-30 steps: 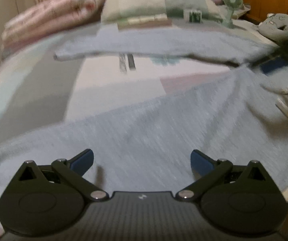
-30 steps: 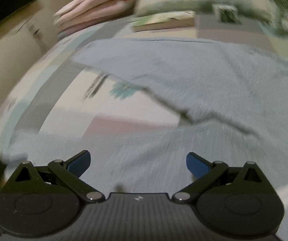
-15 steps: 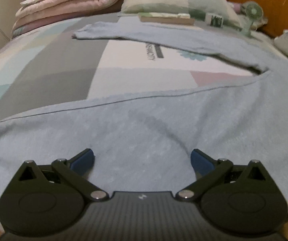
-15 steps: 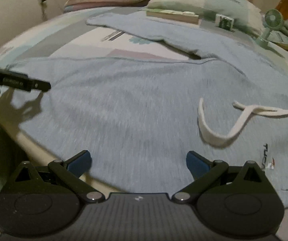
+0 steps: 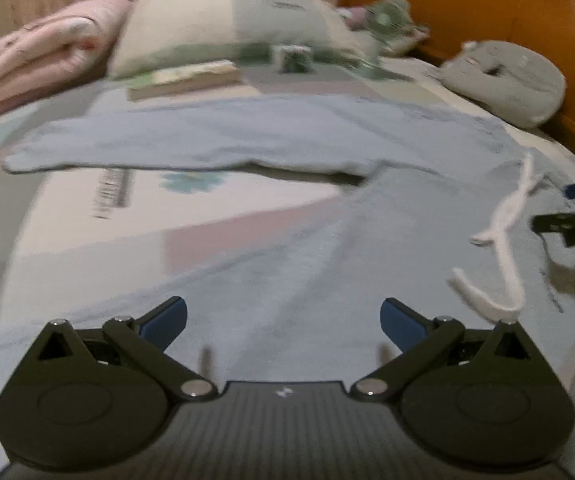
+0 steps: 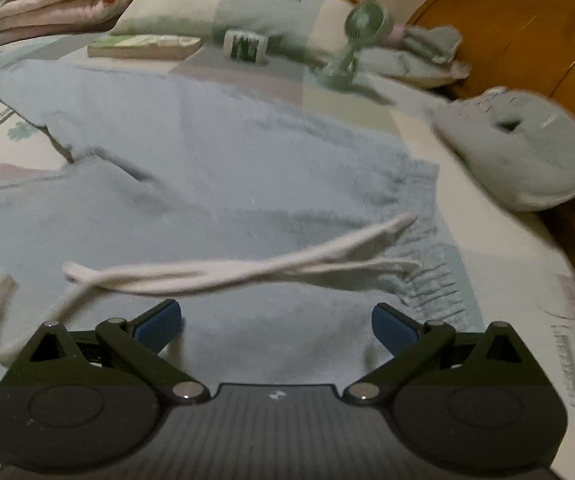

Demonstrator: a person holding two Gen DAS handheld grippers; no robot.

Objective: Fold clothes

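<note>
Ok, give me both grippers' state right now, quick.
Left gripper: open, holding nothing, over the light blue sweatpants.
Right gripper: open, holding nothing, near the white drawstring.

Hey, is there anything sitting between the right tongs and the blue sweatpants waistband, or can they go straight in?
Only the white drawstring lies loose across the light blue sweatpants, just ahead of the open right tongs. The elastic waistband is otherwise uncovered.

Trousers (image 6: 215, 184) on bed (image 6: 487, 240), pillow (image 6: 247, 4) behind
</note>
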